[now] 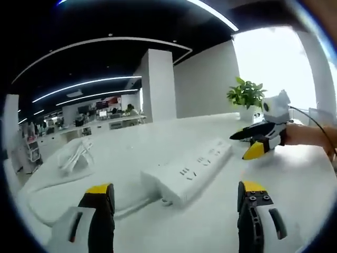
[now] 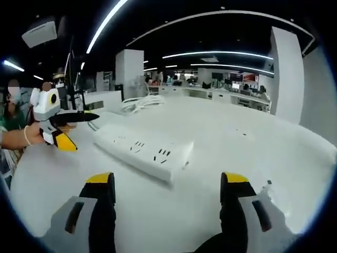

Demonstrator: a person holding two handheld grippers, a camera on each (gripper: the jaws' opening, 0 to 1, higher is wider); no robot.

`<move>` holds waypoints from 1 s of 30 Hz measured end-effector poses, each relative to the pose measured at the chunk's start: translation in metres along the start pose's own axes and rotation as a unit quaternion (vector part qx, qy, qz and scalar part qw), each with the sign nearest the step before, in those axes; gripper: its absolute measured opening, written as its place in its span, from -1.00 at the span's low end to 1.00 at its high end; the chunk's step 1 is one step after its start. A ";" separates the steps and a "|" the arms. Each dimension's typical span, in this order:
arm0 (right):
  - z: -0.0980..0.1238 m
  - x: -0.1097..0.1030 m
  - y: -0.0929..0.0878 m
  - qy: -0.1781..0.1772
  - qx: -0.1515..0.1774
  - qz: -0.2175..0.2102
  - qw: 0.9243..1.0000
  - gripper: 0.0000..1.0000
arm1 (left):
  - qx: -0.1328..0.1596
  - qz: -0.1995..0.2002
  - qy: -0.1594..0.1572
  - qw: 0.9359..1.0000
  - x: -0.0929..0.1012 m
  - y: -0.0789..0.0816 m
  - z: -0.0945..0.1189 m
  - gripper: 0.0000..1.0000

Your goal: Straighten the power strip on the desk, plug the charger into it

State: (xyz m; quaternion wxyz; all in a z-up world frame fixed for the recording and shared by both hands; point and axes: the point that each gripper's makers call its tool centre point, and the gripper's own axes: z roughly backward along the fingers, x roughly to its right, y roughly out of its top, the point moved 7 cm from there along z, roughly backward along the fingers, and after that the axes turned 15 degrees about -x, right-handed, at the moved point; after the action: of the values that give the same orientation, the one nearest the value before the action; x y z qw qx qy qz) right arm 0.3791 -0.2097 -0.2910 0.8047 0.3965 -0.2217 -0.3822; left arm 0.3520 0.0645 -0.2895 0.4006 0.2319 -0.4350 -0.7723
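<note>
**Two grippers flank a power strip on a white bench**

The strip [image 1: 189, 171] lies flat on the bench [image 1: 295, 184], its length running slantwise between both grippers, cord trailing from one end. The left gripper [image 1: 176, 197] faces one end of the strip, fingers apart and empty. The right gripper [image 2: 166, 187] faces the other end, fingers also apart, probably placed to square it. A coiled white cable [image 2: 139, 103] lies beyond the strip.

My left gripper [image 1: 176, 203] has black jaws capped in yellow, with pale grey housings showing dark slots. My right gripper [image 2: 167, 197] matches: yellow tips, black fingers, grey bodies. On the hand [image 2: 32, 134] holding the left gripper, I see a thin pale wristband.
</note>
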 end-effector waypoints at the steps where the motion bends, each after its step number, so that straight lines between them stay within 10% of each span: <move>1: -0.001 0.000 0.001 0.000 0.000 0.001 1.000 0.58 | -0.006 -0.003 -0.003 1.000 0.000 -0.001 0.000 0.64; 3: -0.002 0.001 0.002 0.001 -0.003 0.004 1.000 0.55 | -0.013 -0.012 -0.019 1.000 0.002 -0.003 0.000 0.12; 7: -0.005 0.000 0.004 0.006 -0.004 0.001 1.000 0.55 | -0.009 0.016 -0.021 1.000 -0.001 -0.001 -0.004 0.43; 30: -0.014 0.002 0.008 0.039 -0.021 0.002 0.999 0.15 | -0.033 0.001 -0.046 0.998 0.008 -0.005 -0.011 0.05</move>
State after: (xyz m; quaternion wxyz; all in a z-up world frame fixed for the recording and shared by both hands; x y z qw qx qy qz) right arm 0.3927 -0.2014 -0.2931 0.8218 0.3933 -0.1831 -0.3693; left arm 0.3531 0.0538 -0.2996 0.3888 0.1824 -0.4274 -0.7955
